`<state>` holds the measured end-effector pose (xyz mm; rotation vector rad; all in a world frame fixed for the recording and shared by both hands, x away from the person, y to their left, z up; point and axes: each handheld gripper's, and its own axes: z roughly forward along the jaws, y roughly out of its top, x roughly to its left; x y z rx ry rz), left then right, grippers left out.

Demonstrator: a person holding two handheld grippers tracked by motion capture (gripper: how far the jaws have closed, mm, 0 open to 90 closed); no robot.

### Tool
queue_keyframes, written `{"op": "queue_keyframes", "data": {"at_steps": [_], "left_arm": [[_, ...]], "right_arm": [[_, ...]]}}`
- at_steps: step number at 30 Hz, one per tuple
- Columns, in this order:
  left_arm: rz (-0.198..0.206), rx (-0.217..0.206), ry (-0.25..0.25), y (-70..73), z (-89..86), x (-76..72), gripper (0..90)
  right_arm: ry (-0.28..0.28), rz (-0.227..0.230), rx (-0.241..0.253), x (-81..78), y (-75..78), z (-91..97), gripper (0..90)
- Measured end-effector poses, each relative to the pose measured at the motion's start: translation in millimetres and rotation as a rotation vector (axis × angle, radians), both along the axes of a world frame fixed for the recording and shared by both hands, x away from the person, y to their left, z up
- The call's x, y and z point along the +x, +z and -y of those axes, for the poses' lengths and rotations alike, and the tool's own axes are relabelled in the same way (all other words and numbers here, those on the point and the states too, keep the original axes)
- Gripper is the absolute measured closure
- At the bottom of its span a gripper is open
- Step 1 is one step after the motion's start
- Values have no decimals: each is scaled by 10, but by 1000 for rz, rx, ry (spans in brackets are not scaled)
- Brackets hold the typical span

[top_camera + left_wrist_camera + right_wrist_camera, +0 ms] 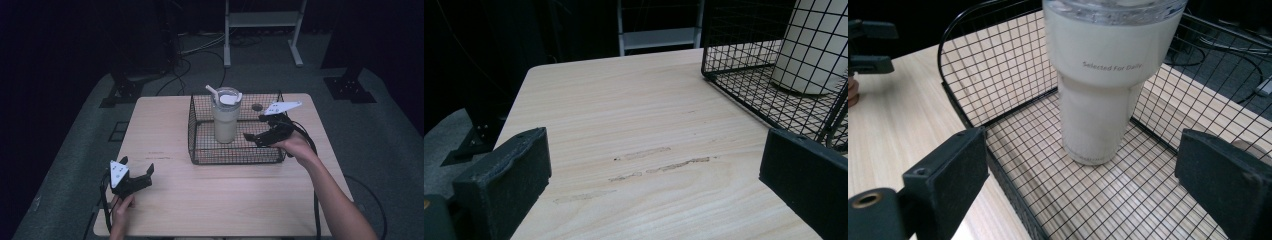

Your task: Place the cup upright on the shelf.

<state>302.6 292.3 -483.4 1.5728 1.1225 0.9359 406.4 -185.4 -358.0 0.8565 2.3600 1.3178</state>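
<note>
Right now, as I read it:
Right gripper: centre-right of the high view, my forearm angling in from lower right, jaws spread wide, gripping nothing, aimed at the tumbler.
Tumbler: upright inside the wire basket, centre frame.
Left gripper: lower left, low over the table, jaws wide apart, empty.
</note>
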Motion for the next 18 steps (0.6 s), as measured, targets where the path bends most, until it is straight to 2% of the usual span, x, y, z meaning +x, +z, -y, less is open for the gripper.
{"op": "queue_keyframes", "data": {"at_steps": [8,18], "left_arm": [[2,-4,1,-1,4,2,0],[1,-5,3,-1,5,3,0]], "right_arm": [[-1,7,-22,-107,-16,61,62],[-12,0,-9,-209,-52,168,62]]}}
